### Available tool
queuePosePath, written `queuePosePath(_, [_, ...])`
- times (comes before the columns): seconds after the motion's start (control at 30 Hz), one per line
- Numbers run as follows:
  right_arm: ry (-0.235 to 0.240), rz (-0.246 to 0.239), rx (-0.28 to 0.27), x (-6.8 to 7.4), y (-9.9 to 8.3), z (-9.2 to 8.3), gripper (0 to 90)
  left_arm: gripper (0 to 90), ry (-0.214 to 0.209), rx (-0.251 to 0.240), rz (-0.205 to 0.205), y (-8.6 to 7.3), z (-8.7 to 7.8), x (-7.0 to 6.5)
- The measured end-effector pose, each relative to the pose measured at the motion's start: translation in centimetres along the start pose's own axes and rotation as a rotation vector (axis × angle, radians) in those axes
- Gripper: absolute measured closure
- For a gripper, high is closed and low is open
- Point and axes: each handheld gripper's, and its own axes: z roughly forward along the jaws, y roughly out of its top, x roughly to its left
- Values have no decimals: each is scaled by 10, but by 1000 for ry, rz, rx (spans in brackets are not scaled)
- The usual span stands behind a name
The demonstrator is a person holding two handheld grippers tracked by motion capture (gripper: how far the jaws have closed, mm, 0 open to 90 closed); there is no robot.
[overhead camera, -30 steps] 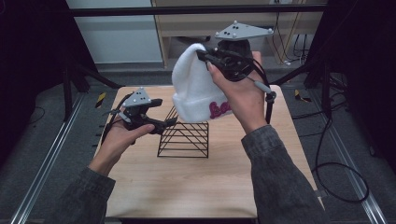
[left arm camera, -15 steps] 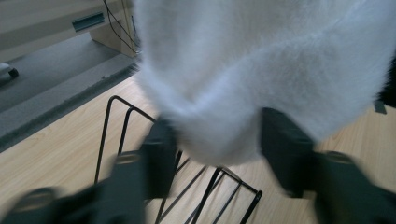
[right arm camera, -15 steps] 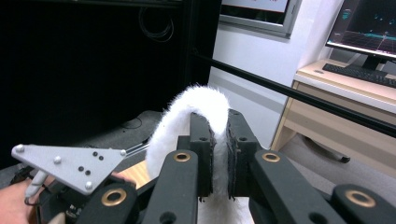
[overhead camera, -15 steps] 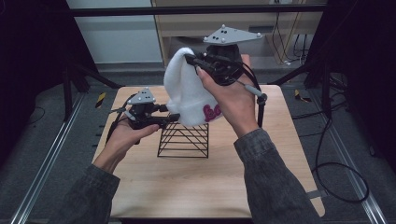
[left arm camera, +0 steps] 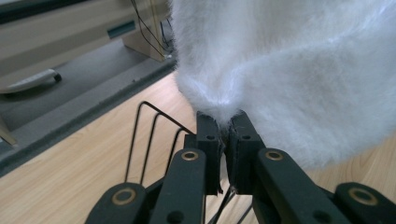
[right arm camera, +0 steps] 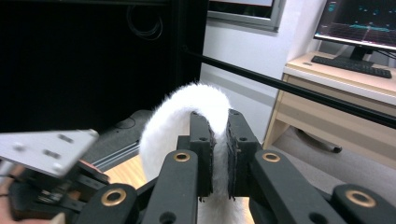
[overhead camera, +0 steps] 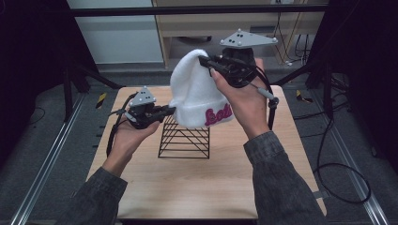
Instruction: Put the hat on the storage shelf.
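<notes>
A white fuzzy beanie (overhead camera: pixel 195 91) with pink lettering on its cuff hangs in the air over a black wire rack (overhead camera: pixel 184 138) on the wooden table (overhead camera: pixel 197 183). My right gripper (overhead camera: pixel 206 62) is shut on the hat's upper edge, and in the right gripper view white fabric (right arm camera: pixel 187 107) is pinched between the jaws (right arm camera: pixel 219 135). My left gripper (overhead camera: pixel 172 110) has just been closing and now pinches the hat's lower left cuff; the left gripper view has white fur (left arm camera: pixel 280 70) squeezed between its jaws (left arm camera: pixel 225 128), with the rack's wires (left arm camera: pixel 154 135) below.
The rack stands near the middle of the table. Cables (overhead camera: pixel 338 164) trail on the floor at the right. A pale cabinet (overhead camera: pixel 206 23) and dark frame posts stand behind the table. A desk with keyboard (right arm camera: pixel 350 65) and monitor lies beyond in the right gripper view.
The right hand carried the hat leftward toward the left gripper. The left gripper's jaws, open a second ago, have shut on the hat's cuff.
</notes>
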Motion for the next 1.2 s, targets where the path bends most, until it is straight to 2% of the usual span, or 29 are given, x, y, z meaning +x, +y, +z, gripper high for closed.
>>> queuePosePath(0.13, [-14, 14, 4, -5, -3, 2, 835, 848, 22, -13, -3, 1, -12, 4])
queuePosePath(0.27, [-33, 24, 29, -10, -10, 9, 834, 850, 26, -30, -20, 0, -24, 8])
queuePosePath(0.53, [-39, 52, 69, -15, -26, 26, 833, 852, 58, -9, 4, -5, -41, 12])
queuePosePath(0.7, [-41, 60, 94, -16, -35, 36, 833, 852, 71, 8, -1, -7, -37, 18])
queuePosePath(0.87, [-36, 68, 122, -17, -45, 47, 833, 852, 84, 38, -23, -15, -28, 31])
queuePosePath(1.07, [-30, 79, 141, -19, -55, 53, 833, 854, 82, 62, -34, -22, -21, 36])
queuePosePath(1.2, [-27, 87, 141, -19, -57, 57, 834, 855, 85, 53, -73, -24, -12, 43])
